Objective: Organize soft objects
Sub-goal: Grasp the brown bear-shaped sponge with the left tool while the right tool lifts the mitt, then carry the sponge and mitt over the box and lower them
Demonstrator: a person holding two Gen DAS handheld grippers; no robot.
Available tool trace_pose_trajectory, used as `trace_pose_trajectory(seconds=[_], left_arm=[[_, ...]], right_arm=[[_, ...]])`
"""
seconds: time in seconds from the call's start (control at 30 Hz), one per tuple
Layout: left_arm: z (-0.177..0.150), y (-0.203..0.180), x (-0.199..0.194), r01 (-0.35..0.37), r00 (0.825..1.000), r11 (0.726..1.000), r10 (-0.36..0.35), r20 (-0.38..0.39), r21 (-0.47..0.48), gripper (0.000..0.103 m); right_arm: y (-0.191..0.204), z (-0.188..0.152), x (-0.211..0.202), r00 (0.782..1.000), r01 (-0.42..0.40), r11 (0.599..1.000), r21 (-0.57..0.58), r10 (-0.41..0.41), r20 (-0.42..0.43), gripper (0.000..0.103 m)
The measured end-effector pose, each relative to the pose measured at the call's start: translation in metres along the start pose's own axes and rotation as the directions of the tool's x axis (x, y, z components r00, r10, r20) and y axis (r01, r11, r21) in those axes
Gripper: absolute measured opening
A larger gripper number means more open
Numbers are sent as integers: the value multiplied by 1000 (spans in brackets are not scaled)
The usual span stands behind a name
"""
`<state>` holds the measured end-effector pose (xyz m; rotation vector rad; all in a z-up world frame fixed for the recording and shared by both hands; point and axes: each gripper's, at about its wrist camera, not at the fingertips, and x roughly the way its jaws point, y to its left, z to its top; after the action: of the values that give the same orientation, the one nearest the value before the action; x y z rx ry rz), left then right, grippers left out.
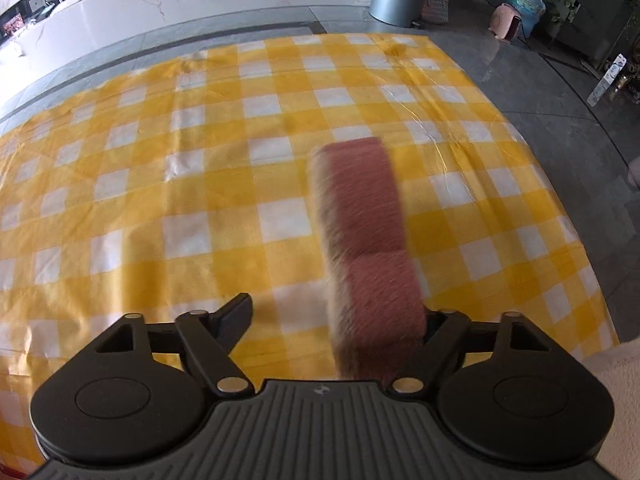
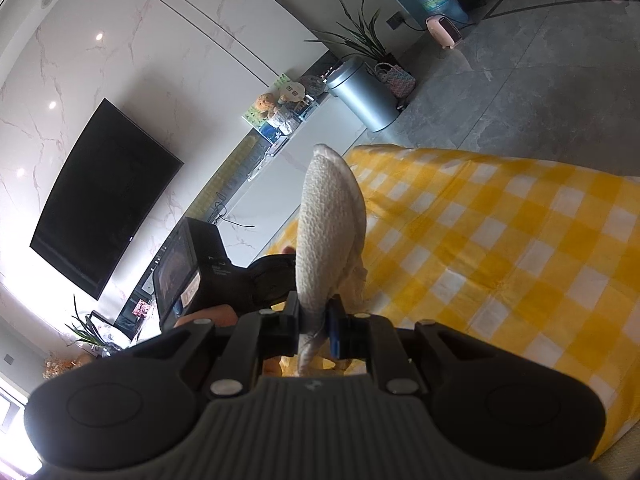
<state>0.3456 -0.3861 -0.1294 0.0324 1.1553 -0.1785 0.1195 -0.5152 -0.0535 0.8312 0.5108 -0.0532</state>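
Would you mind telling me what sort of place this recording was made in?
Most likely a home living room: a wall-mounted television, a low cabinet with a teddy bear on top, and a potted plant by the tiled floor.

Each gripper, left [image 1: 336, 316] and right [image 2: 314, 320], is matte black: 2 round side housings with shallow discs, a ribbed grey centre plate with a small logo, silver rivets on angled linkage arms. A cream sleeve [image 1: 618, 384] shows lower right.
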Motion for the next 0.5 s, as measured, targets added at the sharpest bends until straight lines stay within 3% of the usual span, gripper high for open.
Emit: trace_pose_trajectory(seconds=[0.03,0.1,0.17,0.3,0.5], left_arm=[[-5,-10,-2,-81,997,995,79,26,67,65],[-14,-24,-6,-116,991,979,103,85,169,39],[-23,-31,-10,-144,987,966,124,107,215,38],[-36,-28,-20,-137,984,975,114,134,174,37],[-48,-19,-58,-158,968,968,113,225,193,36]], right_arm=[[0,0,0,1000,4,1000,-1,-4,-1,12],[1,0,1,1000,14,1000,-7,-14,-2,12],[1,0,2,1000,16,1000,-9,-16,-6,12],[2,1,1,1000,13,1000,-13,-13,-2,12],[1,2,1,1000,15,1000,-12,-15,-3,12]])
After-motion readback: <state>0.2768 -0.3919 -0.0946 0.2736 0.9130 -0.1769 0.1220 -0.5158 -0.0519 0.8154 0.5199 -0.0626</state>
